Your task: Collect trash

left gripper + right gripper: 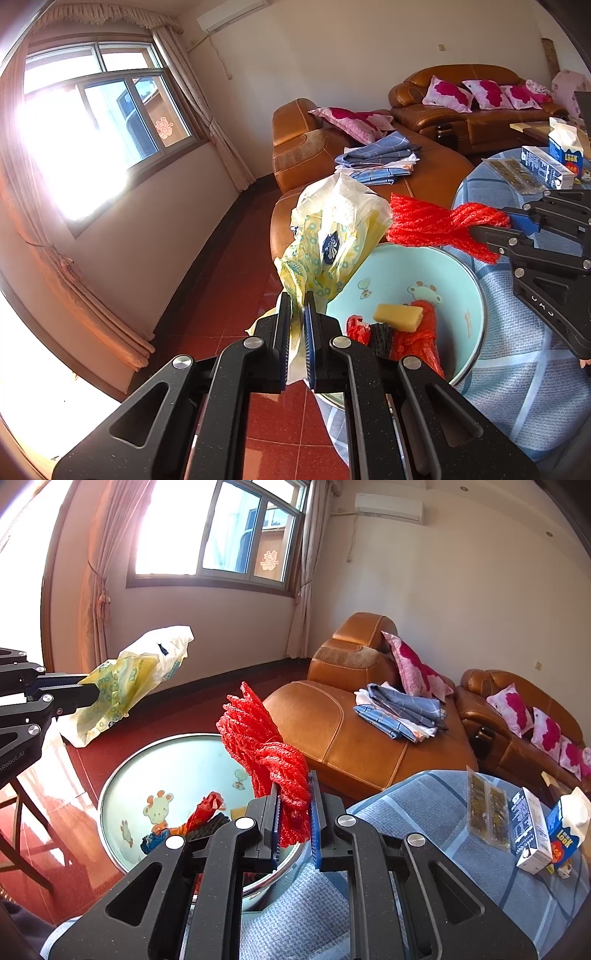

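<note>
Above basin (469,291): bag (332,236) in left tool (297,314), net (273,760) in right tool (293,805).

"LOOK" on blue carton (565,147)

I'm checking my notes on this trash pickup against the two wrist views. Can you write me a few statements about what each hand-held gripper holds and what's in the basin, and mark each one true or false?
1. The left hand-held gripper is shut on a yellow plastic bag. True.
2. The right hand-held gripper is open and holds nothing. False: it is shut on a red mesh net.
3. The light blue basin already holds scraps, among them a yellow sponge-like block and red plastic. True.
4. The yellow plastic bag lies inside the basin. False: it is held up in the air at the basin's edge.
5. Cartons stand on the blue checked cloth. True.
</note>
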`<state>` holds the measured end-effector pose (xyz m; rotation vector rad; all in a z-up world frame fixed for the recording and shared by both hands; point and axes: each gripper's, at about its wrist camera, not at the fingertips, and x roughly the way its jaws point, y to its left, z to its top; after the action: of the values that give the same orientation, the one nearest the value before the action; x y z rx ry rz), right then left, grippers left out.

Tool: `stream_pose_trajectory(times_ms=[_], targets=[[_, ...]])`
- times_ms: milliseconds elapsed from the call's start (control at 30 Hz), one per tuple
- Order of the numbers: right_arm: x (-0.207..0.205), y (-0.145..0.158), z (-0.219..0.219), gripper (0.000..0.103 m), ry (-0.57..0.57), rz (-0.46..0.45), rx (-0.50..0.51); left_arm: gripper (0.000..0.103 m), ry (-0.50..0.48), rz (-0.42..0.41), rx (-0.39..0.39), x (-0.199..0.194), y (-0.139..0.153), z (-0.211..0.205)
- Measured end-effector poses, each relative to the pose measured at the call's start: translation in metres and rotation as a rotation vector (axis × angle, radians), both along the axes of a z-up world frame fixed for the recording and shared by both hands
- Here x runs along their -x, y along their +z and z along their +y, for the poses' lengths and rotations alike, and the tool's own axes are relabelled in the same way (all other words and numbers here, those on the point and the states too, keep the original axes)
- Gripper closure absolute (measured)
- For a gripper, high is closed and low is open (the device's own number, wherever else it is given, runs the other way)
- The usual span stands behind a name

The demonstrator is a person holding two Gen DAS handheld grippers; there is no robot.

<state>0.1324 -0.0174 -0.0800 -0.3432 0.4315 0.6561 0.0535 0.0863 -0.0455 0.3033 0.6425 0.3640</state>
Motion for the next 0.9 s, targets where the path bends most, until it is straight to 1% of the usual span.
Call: stream_pose_trajectory(times_ms=[333,400,433,467,533,567,600,733,800,900], targets=[[0.000,-0.001,0.002,0.090,0.004,0.005,0.005,0.096,-0.021,0.010,0.005,-0.008,-0.004,0.000],[0.000,-0.002,0.002,0.089,0.011,0.006,0.008,0.093,-0.034,0.008,0.011,-0.009,-0.003,-0.002],[0.001,-0.003,0.002,0.082,0.014,0.005,0.008,0.093,-0.034,0.007,0.009,-0.009,-0.004,-0.003],[0.002,-0.002,0.002,0.078,0.012,0.002,0.005,0.091,-0.035,0.007,0.008,-0.010,-0.004,-0.003],[0.001,-0.002,0.001,0.061,0.006,-0.001,-0.001,0.086,-0.041,0.006,0.015,-0.010,-0.005,-0.003],[0.002,-0.002,-0.001,0.056,0.002,-0.002,-0.007,0.078,-0.040,0.002,0.013,-0.009,-0.005,-0.004],[0.001,-0.002,-0.002,0.051,0.001,-0.003,-0.011,0.069,-0.039,-0.002,0.011,-0.009,-0.005,-0.003],[0.004,0.000,-0.004,0.048,-0.002,-0.018,-0.022,0.057,-0.028,-0.011,0.016,-0.007,-0.006,0.000],[0.006,0.001,-0.007,0.045,-0.007,-0.029,-0.036,0.037,-0.007,-0.033,0.021,-0.004,-0.003,0.005],[0.008,0.005,-0.016,0.043,-0.027,-0.045,-0.074,0.029,0.009,-0.065,0.039,0.001,0.001,0.010]])
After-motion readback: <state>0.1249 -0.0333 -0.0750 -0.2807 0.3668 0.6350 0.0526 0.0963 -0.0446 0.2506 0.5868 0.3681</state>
